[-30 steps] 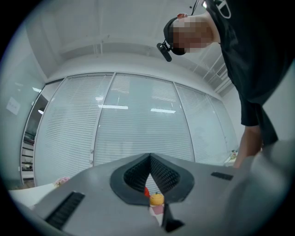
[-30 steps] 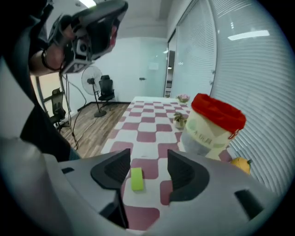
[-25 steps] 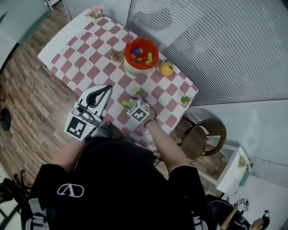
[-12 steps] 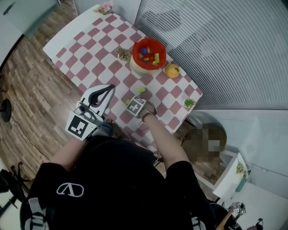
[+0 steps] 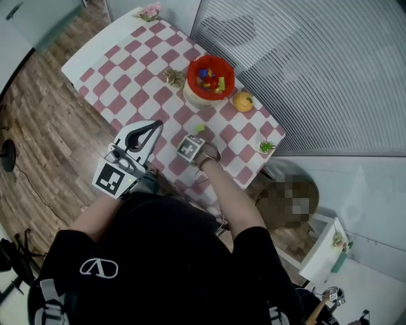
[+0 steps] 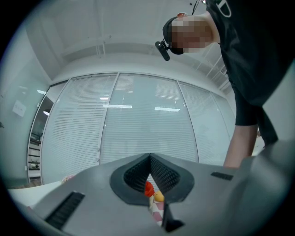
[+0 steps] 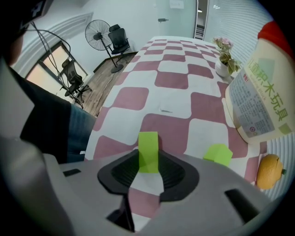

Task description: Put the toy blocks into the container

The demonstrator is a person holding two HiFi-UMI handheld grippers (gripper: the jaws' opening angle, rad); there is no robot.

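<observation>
Right gripper (image 7: 148, 156), pointing down, its jaws just closing onto a green block (image 7: 148, 146).
On the checked table (image 5: 120, 76), red container (image 5: 191, 68) well apart: I'd seat both pads squarely before lifting, avoiding the second green block (image 7: 218, 154) nearby.

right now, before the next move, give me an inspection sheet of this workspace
surface: red-and-white checked table
job's things: red container holds blocks; green block between right jaws; second green block loose on table
clutter: toy orange, small plant, pink flowers
grippers: right gripper pointing down, jaws just closing, pads on green block; left gripper shut, empty
cables: likely a thin cable on wood floor
surroundings: window blinds, standing fan
</observation>
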